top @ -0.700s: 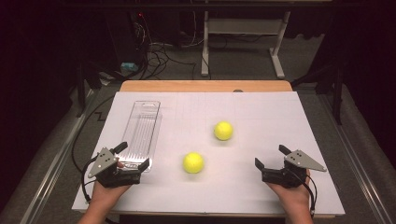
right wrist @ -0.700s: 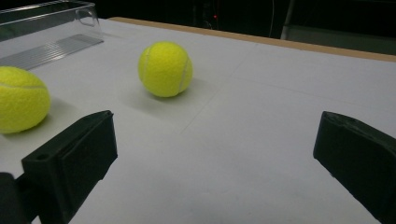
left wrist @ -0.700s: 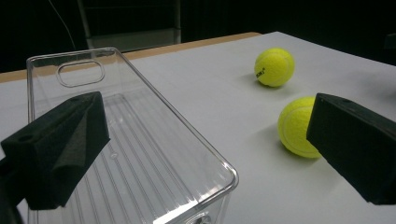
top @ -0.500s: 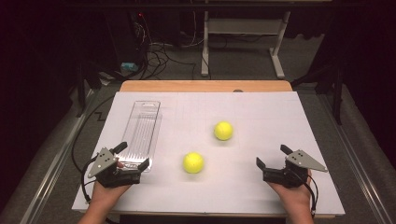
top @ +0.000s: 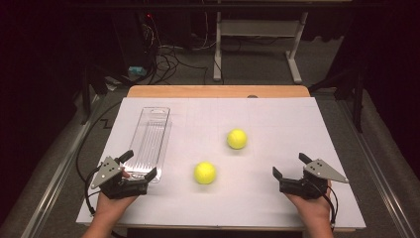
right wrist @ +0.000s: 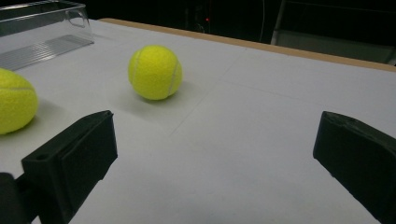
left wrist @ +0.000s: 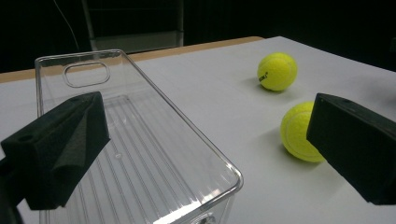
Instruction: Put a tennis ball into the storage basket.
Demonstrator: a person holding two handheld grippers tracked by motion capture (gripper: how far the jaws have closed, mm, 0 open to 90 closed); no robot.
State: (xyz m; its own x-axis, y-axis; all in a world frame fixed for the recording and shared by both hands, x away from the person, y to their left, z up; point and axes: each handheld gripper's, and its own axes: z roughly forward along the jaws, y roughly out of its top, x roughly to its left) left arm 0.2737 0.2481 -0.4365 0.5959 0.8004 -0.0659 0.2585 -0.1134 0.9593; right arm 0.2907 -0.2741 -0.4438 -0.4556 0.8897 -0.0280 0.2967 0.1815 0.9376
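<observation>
On a white-covered table [top: 277, 198] with a bare wooden far edge, the left gripper [top: 139, 165], jaws spread, rests at the near end of a clear plastic tray [top: 151, 136]. Two yellow tennis balls [top: 205, 172] lie apart mid-table. The right gripper [top: 291, 165] sits near right, jaws spread, empty. Cables litter the dark floor beyond.

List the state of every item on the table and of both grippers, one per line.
Clear plastic bin: upright, empty, open at the top, lying lengthwise on the white table cover.
Nearer tennis ball: loose on the cover, outside the bin, untouched.
Farther tennis ball: loose on the cover, apart from the other ball, untouched.
Left gripper: open, holding nothing, jaws at the bin's near end.
Right gripper: open, holding nothing.
</observation>
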